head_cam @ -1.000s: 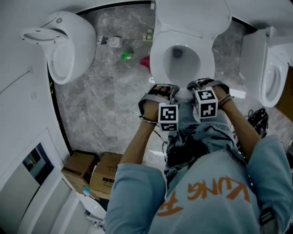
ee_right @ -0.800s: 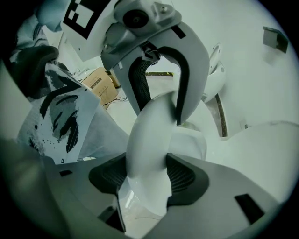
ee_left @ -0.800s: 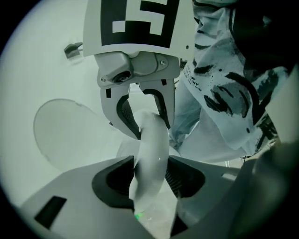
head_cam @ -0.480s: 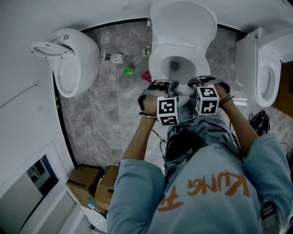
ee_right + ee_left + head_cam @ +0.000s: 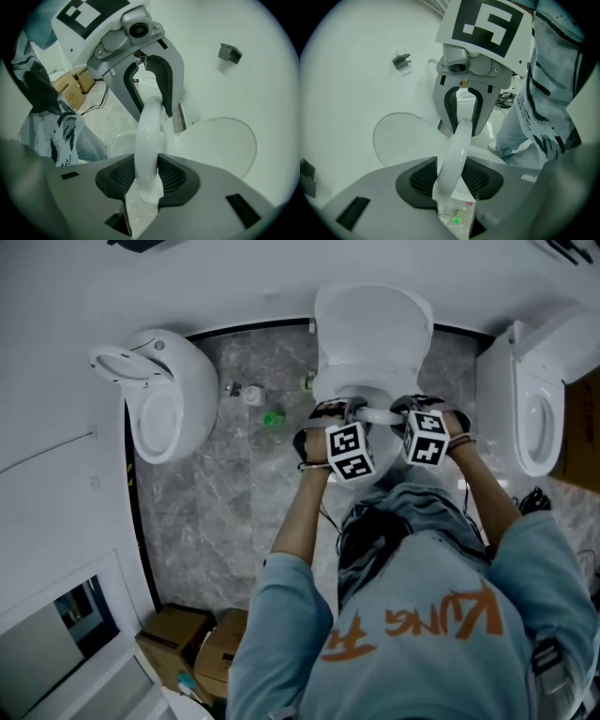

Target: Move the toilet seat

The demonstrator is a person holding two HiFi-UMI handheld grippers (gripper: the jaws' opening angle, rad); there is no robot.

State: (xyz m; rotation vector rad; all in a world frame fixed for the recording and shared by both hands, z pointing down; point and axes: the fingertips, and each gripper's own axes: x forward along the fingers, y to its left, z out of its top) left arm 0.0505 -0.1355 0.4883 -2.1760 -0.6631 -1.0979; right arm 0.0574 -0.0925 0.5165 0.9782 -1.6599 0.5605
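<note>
Two-handed, lifting the toilet seat (image 5: 375, 415) by its front rim, just ahead of the middle toilet (image 5: 373, 381) and below its upright lid (image 5: 373, 324). Having just been closing the jaws of the left gripper (image 5: 450, 180) and the right gripper (image 5: 149, 180), now clamping that white rim in each, side by side. Judging it best done by keeping both grips level, swinging the rim in one arc toward the lid, squeezing firmly against the glossy plastic slipping. Counting: three white toilets on the marble floor (image 5: 225, 493), one seat in hand, two grippers, two cardboard boxes (image 5: 183, 643), one green item (image 5: 274, 418) lying loose.
</note>
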